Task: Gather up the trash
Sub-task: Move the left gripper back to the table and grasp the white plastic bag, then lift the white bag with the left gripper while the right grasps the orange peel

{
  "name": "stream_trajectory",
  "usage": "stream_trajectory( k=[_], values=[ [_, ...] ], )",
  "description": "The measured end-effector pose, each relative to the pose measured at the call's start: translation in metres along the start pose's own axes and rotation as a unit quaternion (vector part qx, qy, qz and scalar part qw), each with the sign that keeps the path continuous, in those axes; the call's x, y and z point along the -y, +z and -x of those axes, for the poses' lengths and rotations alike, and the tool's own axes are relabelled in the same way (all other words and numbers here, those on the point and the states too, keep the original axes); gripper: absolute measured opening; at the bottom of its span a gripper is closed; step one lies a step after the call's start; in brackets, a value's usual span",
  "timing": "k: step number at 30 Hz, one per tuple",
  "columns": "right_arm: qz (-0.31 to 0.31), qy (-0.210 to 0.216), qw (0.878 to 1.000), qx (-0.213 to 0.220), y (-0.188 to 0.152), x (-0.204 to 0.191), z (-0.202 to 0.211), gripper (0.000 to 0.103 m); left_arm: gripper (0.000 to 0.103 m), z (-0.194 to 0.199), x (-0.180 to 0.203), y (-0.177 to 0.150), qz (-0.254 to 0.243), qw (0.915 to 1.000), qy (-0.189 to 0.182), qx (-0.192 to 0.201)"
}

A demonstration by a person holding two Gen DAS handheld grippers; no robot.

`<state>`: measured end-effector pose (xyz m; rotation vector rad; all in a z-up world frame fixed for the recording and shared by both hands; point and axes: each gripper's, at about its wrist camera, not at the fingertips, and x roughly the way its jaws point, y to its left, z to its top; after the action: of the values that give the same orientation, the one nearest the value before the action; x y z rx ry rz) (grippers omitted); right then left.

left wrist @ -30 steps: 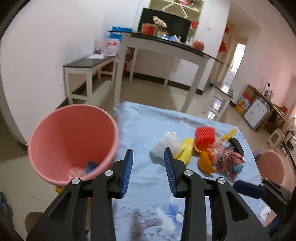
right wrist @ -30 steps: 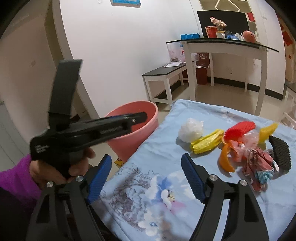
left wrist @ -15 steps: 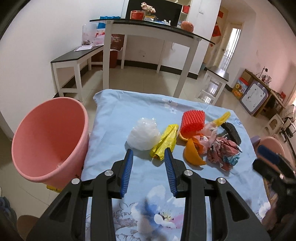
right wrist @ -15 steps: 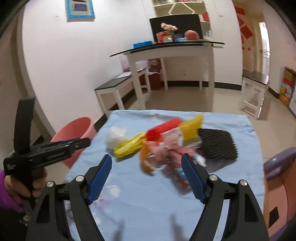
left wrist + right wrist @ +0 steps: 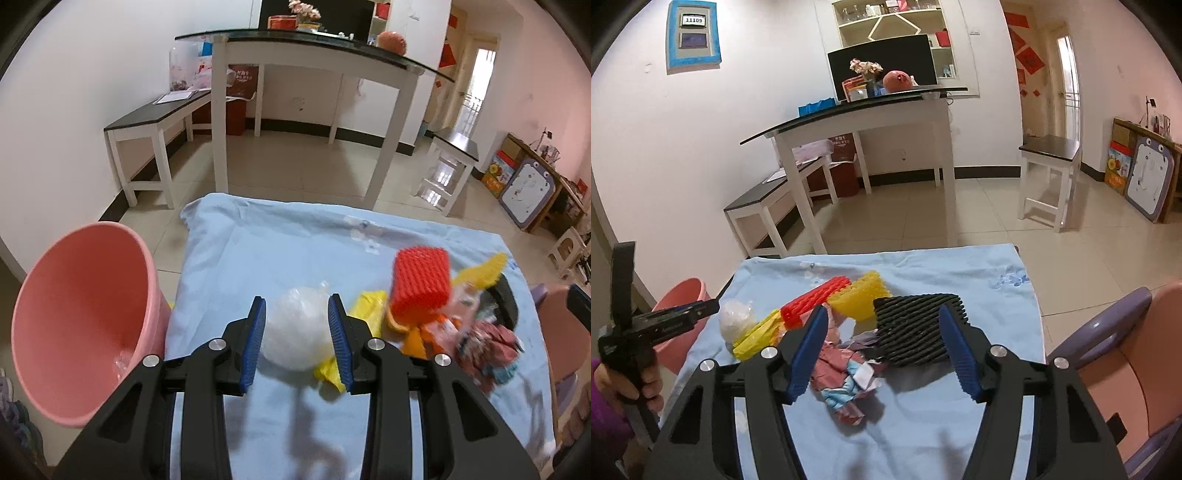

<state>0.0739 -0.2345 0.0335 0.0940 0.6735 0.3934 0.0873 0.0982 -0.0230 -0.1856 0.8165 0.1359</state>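
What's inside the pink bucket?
Inside the pink bucket, a bit of clear plastic lies near the bottom. The left gripper's arm hides the rest of the bottom.

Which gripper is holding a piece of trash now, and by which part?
Neither: left gripper frames the white plastic ball; right gripper, jaws just closing, frames the black foam net.

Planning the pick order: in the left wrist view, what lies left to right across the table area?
Pink bucket → white plastic ball → yellow bag → red foam net → crumpled wrapper.
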Motion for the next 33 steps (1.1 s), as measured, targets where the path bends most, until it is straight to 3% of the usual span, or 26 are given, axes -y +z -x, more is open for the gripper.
stream_trajectory(
  k=[5,8,9,10,14,20,27,33],
  values=[
    [-0.011,0.012,1.000,-0.017,-0.002,0.006,-0.008,0.062,0.035,-0.022,-0.005,-0.001,0.005,0.9996,-0.004,-0.027],
    [-0.021,0.012,0.999,-0.025,-0.006,0.010,-0.013,0.062,0.035,-0.021,-0.002,-0.009,-0.003,0.9997,-0.005,-0.024],
    [-0.028,0.014,0.999,-0.029,-0.007,0.011,-0.015,0.062,0.033,-0.020,-0.001,-0.012,-0.006,0.9998,-0.004,-0.018],
    [-0.032,0.018,0.999,-0.031,-0.008,0.012,-0.016,0.062,0.022,-0.018,0.000,-0.014,-0.008,0.9998,-0.005,-0.016],
    [-0.032,0.031,0.998,-0.032,-0.008,0.009,-0.017,0.062,0.009,-0.010,0.003,-0.019,-0.014,0.9998,-0.008,-0.009],
    [-0.017,0.057,0.998,-0.025,-0.006,-0.003,-0.015,0.053,0.007,0.017,0.003,-0.022,-0.007,0.9997,-0.017,0.018],
    [0.007,0.093,0.995,-0.043,-0.011,-0.033,-0.018,0.033,0.007,0.047,-0.002,-0.021,0.002,0.9987,-0.026,0.044],
    [0.027,0.134,0.988,-0.072,-0.021,-0.067,-0.031,0.032,0.007,0.066,-0.006,-0.026,-0.004,0.9979,-0.034,0.056]
  ],
)
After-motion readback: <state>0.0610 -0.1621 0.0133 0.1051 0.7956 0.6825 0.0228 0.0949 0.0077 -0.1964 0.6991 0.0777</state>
